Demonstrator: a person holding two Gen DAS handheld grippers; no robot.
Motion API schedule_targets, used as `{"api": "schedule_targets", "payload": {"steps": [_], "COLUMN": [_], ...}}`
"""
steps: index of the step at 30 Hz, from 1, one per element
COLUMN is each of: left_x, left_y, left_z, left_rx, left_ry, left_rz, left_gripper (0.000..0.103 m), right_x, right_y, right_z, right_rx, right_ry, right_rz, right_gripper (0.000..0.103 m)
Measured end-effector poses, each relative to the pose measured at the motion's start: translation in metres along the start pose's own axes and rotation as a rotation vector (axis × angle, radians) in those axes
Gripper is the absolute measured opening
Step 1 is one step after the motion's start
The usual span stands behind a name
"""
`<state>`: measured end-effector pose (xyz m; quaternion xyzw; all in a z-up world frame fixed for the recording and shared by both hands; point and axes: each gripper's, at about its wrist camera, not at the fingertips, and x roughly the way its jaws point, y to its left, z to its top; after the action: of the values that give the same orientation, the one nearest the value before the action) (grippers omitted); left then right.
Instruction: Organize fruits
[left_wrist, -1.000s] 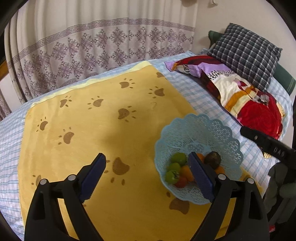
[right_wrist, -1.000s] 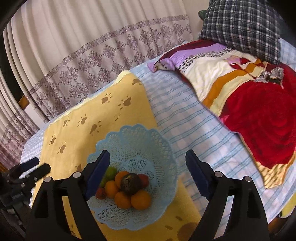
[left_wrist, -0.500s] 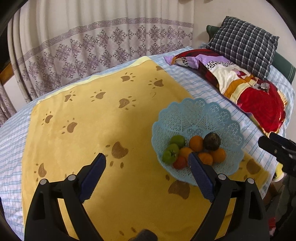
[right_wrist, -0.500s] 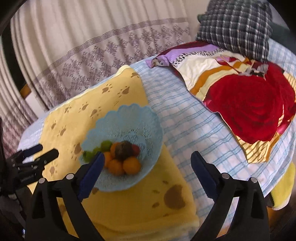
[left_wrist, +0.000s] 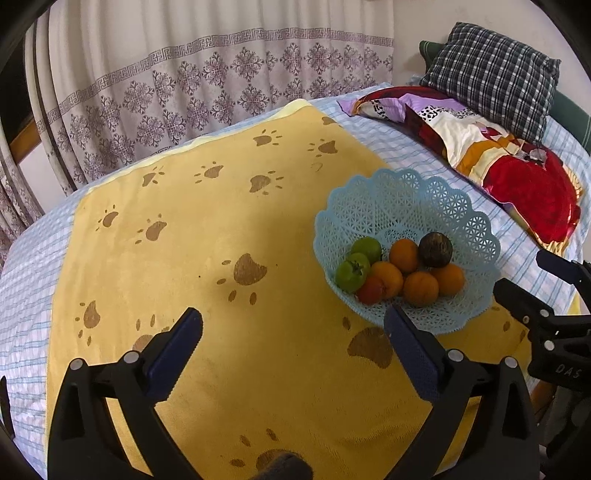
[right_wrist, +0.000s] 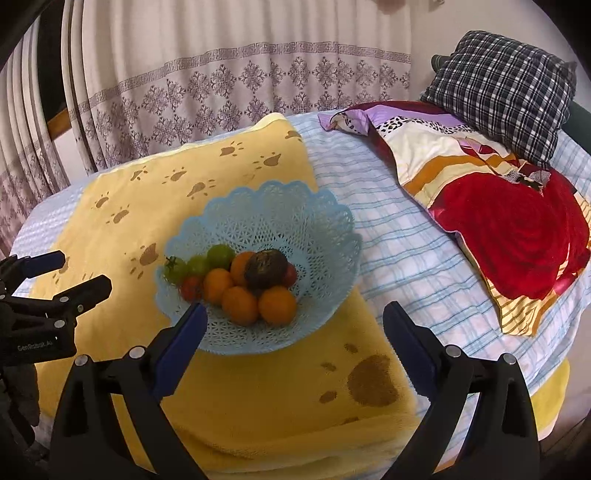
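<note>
A light blue lace-pattern basket sits on a yellow paw-print towel. It holds several oranges, a dark round fruit, green tomatoes and a red tomato. My left gripper hovers over the towel to the basket's left, jaws opening, nothing between them. On the near side of the basket, my right gripper stands open and empty.
The towel lies on a blue checked bed sheet. A colourful red pillow and a plaid cushion lie at the right. A patterned curtain hangs behind the bed. The bed's edge runs below the right gripper.
Both grippers have drawn back from the basket, which now lies beyond their fingertips instead of between or behind them. The right gripper's view has rolled level.
</note>
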<state>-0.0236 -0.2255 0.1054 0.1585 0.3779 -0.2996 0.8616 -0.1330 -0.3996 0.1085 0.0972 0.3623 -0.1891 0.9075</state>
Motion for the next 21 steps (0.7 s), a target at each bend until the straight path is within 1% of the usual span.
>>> {"api": "schedule_targets", "payload": {"steps": [12, 21], "left_x": [0.0015, 0.0038], "left_y": [-0.0038, -0.0085], "left_z": [0.0001, -0.0024], "left_rx": [-0.006, 0.011], "left_ry": [0.001, 0.007], "left_rz": [0.018, 0.017], "left_gripper": [0.098, 0.098], "right_x": [0.0012, 0.0033], "right_y": [0.0049, 0.0062], "right_z": [-0.0004, -0.0003], "right_rx": [-0.026, -0.033], "right_ry": [-0.009, -0.006], "right_rz": [-0.017, -0.019], "right_gripper": [0.097, 0.097]}}
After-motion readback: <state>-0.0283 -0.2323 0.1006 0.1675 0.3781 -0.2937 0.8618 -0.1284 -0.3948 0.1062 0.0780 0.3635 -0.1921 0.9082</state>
